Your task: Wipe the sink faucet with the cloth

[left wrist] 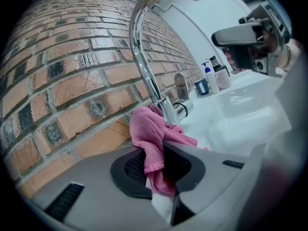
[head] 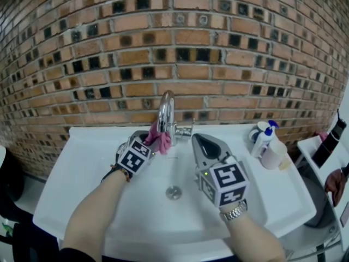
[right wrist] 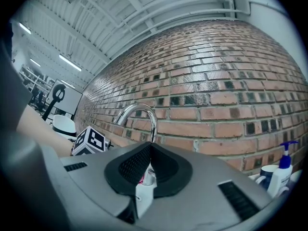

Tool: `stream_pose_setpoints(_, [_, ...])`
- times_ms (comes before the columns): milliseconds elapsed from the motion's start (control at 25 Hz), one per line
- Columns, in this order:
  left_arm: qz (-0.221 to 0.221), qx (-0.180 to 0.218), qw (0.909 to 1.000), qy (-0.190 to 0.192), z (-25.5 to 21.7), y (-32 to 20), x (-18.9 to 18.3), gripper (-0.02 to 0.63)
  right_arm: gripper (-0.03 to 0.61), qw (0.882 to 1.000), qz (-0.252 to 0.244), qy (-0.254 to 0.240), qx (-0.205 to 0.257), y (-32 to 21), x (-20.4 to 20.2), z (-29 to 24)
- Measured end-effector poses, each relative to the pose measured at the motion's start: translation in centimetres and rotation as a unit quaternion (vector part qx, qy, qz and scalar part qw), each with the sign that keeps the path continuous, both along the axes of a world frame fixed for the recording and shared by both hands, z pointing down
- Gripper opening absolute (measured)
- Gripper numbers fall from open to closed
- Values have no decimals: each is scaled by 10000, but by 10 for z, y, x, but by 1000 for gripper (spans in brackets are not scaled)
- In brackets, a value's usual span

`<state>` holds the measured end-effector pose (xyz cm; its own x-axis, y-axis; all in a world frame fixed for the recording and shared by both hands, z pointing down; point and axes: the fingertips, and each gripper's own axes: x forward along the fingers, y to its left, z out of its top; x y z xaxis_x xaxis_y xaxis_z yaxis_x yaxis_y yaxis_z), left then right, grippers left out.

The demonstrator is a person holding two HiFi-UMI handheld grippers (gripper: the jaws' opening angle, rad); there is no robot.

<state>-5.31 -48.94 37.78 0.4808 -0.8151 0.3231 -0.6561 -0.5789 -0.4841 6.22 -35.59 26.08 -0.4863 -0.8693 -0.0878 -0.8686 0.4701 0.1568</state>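
Note:
The chrome faucet arches up from the back rim of the white sink. My left gripper is shut on a pink cloth and holds it against the lower left side of the faucet stem. In the left gripper view the cloth bunches between the jaws right at the faucet base. My right gripper hovers over the basin just right of the faucet, jaws shut with nothing in them. In the right gripper view the faucet spout shows beyond the shut jaws.
A brick wall rises directly behind the sink. A soap pump bottle and a white cup stand on the sink's right rim. The drain lies in the basin between my hands. A side lever sticks out right of the faucet.

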Motion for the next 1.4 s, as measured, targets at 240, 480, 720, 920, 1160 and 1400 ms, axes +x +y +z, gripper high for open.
stream_pose_setpoints(240, [12, 82, 9998, 192, -11, 13, -2, 55, 11, 10000, 52, 68, -36, -3, 2, 5])
stream_pose_setpoints(480, [146, 213, 9993, 282, -23, 39, -3, 55, 11, 9999, -82, 54, -119, -2, -2, 9])
stream_pose_setpoints(720, [335, 361, 9980, 392, -41, 70, -3, 55, 18, 9982, -394, 96, -447, 3, -14, 15])
stream_pose_setpoints(920, [595, 489, 9955, 557, -57, 98, 0, 55, 143, 9942, -762, 175, -733, 12, -29, 16])
stream_pose_setpoints(1160, [1032, 580, 9910, 632, -67, 134, 12, 55, 251, 9859, -1343, 102, -993, 25, -48, 15])
stream_pose_setpoints(1400, [1436, 665, 9850, 693, -76, 166, 20, 55, 314, 9702, -2041, 22, -1308, 40, -60, 17])
